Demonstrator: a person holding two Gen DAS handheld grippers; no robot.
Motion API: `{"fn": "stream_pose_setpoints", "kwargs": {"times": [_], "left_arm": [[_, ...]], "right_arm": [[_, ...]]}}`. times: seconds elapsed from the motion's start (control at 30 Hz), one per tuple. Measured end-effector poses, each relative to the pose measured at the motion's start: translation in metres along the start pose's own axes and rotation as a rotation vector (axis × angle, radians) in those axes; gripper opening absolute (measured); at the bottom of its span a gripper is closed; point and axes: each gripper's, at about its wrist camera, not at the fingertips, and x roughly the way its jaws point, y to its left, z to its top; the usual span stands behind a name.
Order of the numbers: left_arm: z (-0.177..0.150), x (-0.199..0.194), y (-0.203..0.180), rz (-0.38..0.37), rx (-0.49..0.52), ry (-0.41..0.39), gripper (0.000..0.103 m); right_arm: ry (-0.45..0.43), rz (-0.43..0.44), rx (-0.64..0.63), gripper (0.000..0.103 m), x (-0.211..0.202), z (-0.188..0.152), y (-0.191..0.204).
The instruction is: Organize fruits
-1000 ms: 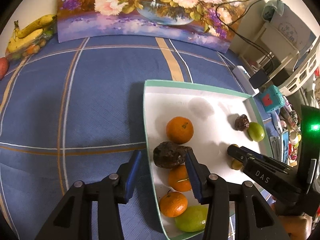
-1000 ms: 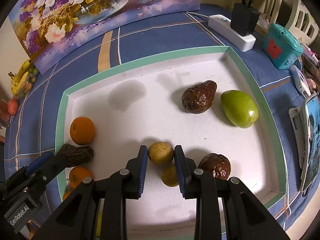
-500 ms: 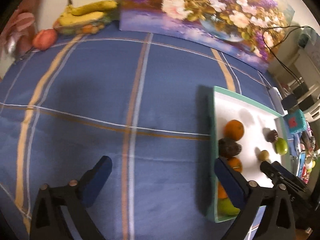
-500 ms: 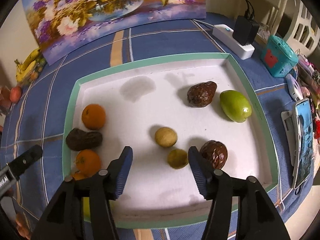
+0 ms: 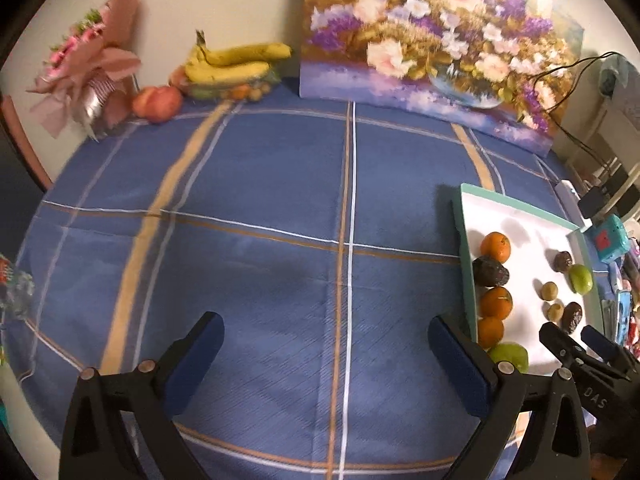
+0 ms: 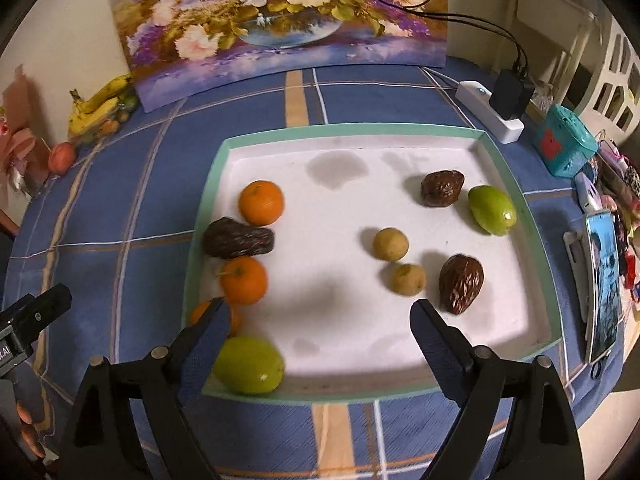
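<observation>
Hidden or unclear: third orange (image 6: 236,320) in the tray's left column is half covered by the right gripper's (image 6: 320,320) left finger. Lower green fruit (image 6: 250,364) partly behind the same finger. In the left wrist view the tray (image 5: 466,264) sits at the far right, near end cut off by the left gripper's (image 5: 326,340) right finger and the other tool. Bouquet (image 5: 86,76) at back left is blurred. Object at the left edge of that view (image 5: 14,292) too cut off to name.

Jaws: left gripper spread wide over bare blue plaid cloth (image 5: 280,200) of the table, nothing between. Right gripper's jaws have just been opening, now wide apart above the tray's near half, nothing between them, only white tray floor.

Fruit, all in the white tray with green rim (image 6: 208,200): left column, back to front: orange (image 6: 262,203), dark wrinkled fruit (image 6: 238,238), orange (image 6: 243,281), the hidden orange, green fruit. Right side: brown wrinkled fruit (image 6: 442,188) just beside green fruit (image 6: 491,210); two small yellowish fruits (image 6: 391,244) (image 6: 408,279) close together; brown fruit (image 6: 461,283) just beside the nearer one.

Around: flower painting (image 6: 280,20) leaning on the wall; bananas (image 5: 236,64) and a red fruit (image 5: 157,103) at back left, well apart from the tray; power strip with charger (image 6: 494,110), teal box (image 6: 566,146), phone (image 6: 602,284) right of the tray.
</observation>
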Motion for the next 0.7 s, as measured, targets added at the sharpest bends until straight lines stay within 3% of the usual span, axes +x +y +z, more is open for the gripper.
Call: {"fn": "stream_pose_setpoints", "kwargs": {"times": [0.23,0.43,0.7], "left_arm": [[-0.021,-0.025,-0.006,0.109,0.06,-0.006,0.103],[-0.03,-0.023,-0.012,0.11,0.087,0.047,0.103],[-0.031,-0.029,-0.01,0.096,0.072,0.036,0.103]], "right_arm": [[-0.054,0.014,-0.035,0.091,-0.027,-0.02,0.009],[-0.09,0.016,-0.071,0.091,-0.041,-0.028,0.016],[-0.105,0.019,-0.079,0.091,-0.045,-0.028,0.019]]}}
